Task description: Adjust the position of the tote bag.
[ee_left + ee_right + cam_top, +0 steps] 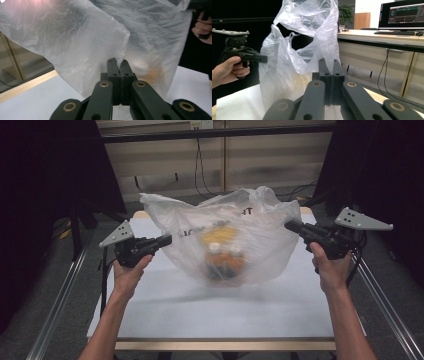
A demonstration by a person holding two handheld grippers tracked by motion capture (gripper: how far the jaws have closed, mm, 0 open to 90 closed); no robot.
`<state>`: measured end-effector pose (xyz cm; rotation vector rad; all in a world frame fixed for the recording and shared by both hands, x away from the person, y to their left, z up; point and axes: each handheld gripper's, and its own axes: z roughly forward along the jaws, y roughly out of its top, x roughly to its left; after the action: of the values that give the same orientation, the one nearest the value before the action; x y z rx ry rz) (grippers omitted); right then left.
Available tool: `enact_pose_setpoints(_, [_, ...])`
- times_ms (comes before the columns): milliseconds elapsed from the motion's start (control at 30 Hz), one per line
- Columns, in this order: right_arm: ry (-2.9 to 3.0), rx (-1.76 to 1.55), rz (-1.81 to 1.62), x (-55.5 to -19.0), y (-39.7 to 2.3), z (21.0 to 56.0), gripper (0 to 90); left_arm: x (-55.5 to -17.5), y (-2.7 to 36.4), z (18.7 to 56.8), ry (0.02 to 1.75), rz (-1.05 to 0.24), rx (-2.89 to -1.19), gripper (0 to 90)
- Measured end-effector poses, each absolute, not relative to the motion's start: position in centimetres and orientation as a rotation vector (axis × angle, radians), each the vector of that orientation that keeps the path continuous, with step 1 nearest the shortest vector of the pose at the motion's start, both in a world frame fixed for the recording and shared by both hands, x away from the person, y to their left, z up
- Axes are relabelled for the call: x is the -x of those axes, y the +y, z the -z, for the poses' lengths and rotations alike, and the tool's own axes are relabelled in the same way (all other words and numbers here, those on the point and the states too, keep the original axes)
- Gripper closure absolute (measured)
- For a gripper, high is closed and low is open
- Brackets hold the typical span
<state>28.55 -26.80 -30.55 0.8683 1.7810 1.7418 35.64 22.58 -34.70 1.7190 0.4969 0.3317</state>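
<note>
Gripping a clear plastic bag by opposite edges: left gripper & right gripper, jaws clamped on film, bag w/ orange items above white table.

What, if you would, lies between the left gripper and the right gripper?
The translucent plastic bag, with yellow and orange items inside, spans between the left gripper and right gripper, each shut on its film, in the high view.
</note>
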Motion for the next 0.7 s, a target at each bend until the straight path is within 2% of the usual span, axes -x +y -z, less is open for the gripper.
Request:
enact_pose_setpoints(267, [1.814,-0.897,-1.685,-27.6,-27.5,30.9,90.0,-34.5,22.5,34.6,0.458,-0.342,-1.778,90.0])
enact_pose_setpoints(700, [1.857,-0.916,-1.676,-28.1,-27.2,32.3,90.0,-34.6,22.6,36.7,0.462,-0.313,-1.834,90.0])
